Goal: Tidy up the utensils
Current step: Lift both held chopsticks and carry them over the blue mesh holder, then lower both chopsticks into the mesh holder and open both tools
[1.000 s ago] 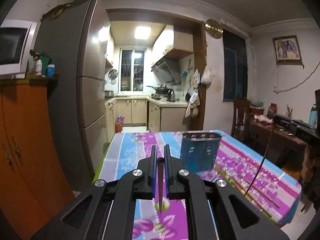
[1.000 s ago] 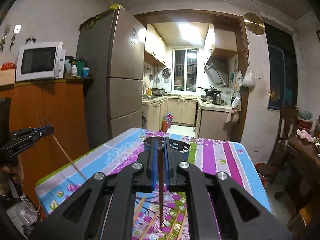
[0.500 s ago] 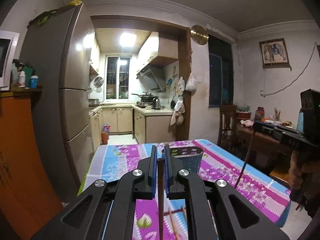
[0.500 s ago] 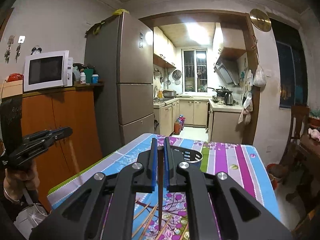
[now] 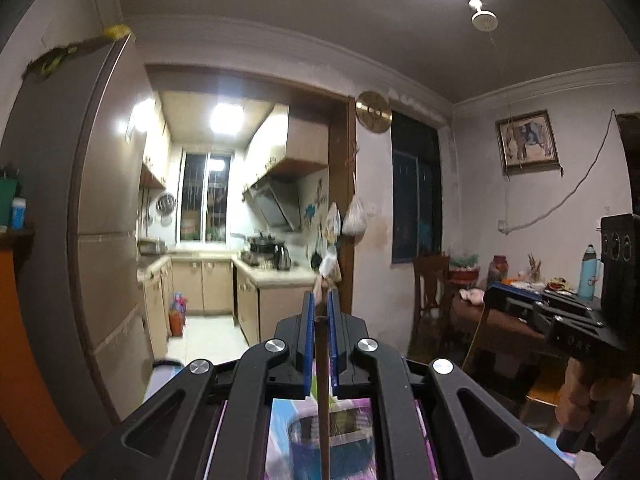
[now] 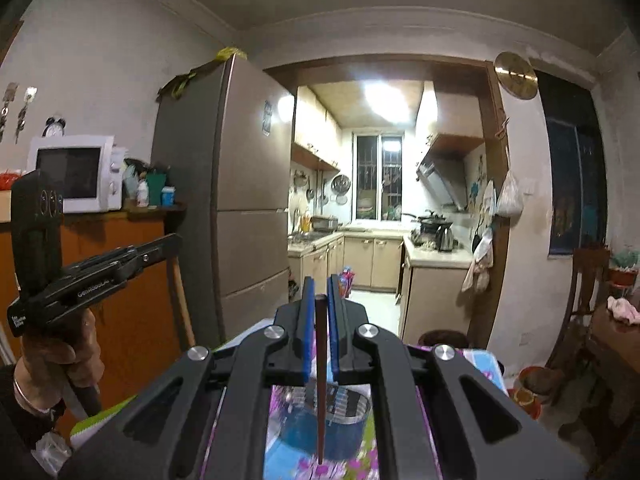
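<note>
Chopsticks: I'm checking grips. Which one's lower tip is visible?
The right chopstick, pinched in the right gripper; the left chopstick runs out of frame.

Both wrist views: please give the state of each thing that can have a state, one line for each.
Left tongs: shut on left chopstick, which hangs down.
Right tongs: shut on right chopstick, which hangs down.
Blue utensil holder: upright on the table, below both chopsticks.
</note>
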Available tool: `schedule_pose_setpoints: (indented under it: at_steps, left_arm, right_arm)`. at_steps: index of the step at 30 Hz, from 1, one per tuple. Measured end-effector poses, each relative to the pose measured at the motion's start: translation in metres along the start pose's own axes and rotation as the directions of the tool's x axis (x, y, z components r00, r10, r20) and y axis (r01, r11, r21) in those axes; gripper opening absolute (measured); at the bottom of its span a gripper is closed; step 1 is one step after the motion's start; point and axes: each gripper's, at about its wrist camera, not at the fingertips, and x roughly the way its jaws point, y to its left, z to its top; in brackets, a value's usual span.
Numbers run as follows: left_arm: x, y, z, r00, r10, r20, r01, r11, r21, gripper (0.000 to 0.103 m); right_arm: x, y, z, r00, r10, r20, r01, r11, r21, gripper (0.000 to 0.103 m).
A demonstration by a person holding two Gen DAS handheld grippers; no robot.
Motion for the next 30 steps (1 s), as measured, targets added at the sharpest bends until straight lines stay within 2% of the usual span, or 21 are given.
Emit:
schedule_pose_setpoints:
  at_steps: [6, 10, 15, 21, 26, 30]
  left_arm:
    - [0.050, 0.002, 0.033, 0.996, 0.012, 0.084, -0.010, 1.000, -0.024, 0.008]
    - [0.088, 0.005, 0.026, 0.996, 0.025, 0.087, -0.023, 0.999, -0.034, 0.008]
    - [0.124, 0.012, -0.010, 0.999, 0.031, 0.045, -0.029, 0.999, -0.044, 0.008]
    - [0.153, 0.022, -0.080, 0.997, 0.043, -0.060, -0.046, 0.998, -0.051, 0.008]
    - [0.155, 0.030, -0.122, 0.991, 0.050, -0.121, -0.058, 0.996, -0.064, 0.008]
    - [0.148, 0.035, -0.133, 0.990, 0.071, -0.126, -0.079, 0.995, -0.058, 0.008]
  right_arm:
    - [0.039, -0.018, 0.024, 0.998, -0.029, 0.051, 0.028, 0.999, 0.021, 0.005]
    - [0.066, -0.030, 0.018, 0.998, -0.049, 0.048, 0.047, 0.998, 0.050, 0.005]
    - [0.095, -0.048, -0.006, 0.998, -0.063, 0.025, 0.059, 0.990, 0.125, 0.005]
    - [0.127, -0.063, -0.059, 0.995, -0.064, -0.076, 0.080, 0.972, 0.220, 0.005]
    - [0.139, -0.063, -0.096, 0.985, -0.058, -0.160, 0.097, 0.964, 0.247, 0.005]
    - [0.138, -0.062, -0.108, 0.980, -0.061, -0.189, 0.109, 0.961, 0.253, 0.006]
